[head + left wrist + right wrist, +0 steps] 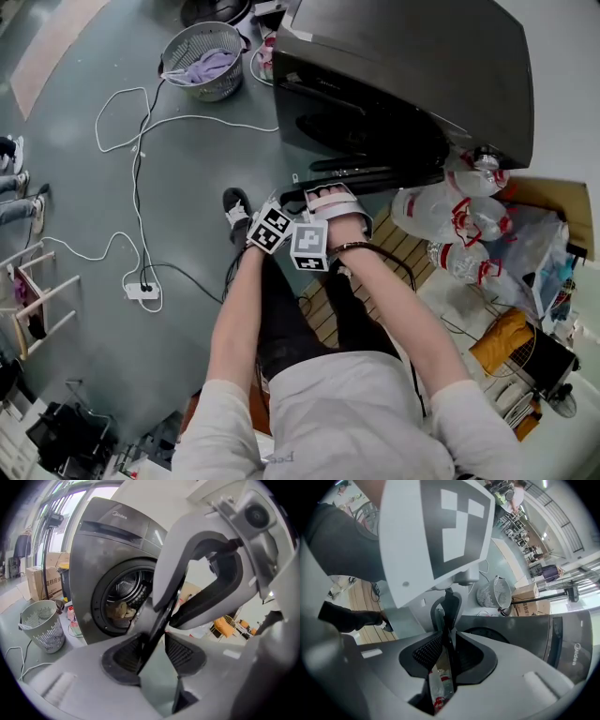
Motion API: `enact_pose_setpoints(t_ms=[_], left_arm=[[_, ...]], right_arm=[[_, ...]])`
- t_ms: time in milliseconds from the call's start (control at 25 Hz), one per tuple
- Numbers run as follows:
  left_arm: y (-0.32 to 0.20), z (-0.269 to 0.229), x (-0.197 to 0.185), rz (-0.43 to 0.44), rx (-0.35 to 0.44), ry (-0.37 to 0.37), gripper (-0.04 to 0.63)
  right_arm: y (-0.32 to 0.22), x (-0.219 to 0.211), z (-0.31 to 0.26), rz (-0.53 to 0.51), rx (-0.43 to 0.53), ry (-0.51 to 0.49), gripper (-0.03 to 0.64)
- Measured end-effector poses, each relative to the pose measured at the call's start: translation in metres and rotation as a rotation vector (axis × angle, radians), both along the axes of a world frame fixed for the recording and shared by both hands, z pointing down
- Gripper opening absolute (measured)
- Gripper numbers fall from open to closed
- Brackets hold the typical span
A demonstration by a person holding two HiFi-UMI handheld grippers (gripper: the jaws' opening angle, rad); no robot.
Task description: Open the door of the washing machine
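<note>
Both clamp door [375, 175] edge: L claw [152, 644], R claw [445, 644], gaps narrow (drum [124, 590] exposed).

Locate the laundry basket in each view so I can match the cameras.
Head view: laundry basket at top left, on the floor left of the washing machine.
Left gripper view: laundry basket at lower left, again left of the washing machine.
Right gripper view: laundry basket right of centre, beyond the washing machine.
Shared landmark: the washing machine's dark grey body.
</note>
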State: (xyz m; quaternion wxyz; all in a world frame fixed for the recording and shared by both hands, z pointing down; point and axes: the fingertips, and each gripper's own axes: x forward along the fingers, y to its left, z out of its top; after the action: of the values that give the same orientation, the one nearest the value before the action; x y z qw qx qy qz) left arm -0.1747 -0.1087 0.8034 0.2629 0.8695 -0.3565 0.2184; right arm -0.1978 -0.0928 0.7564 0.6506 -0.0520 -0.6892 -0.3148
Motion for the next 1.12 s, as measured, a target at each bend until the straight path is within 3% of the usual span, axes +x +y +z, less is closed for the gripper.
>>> enact_pose_setpoints(t_ms=[1120], left_arm=[[0.112, 0.002, 0.074, -0.229, -0.073, -0.028, 0.199]], right_arm=[[0.117, 0.082, 0.008, -0.273, -0.007, 0.027, 0.086]])
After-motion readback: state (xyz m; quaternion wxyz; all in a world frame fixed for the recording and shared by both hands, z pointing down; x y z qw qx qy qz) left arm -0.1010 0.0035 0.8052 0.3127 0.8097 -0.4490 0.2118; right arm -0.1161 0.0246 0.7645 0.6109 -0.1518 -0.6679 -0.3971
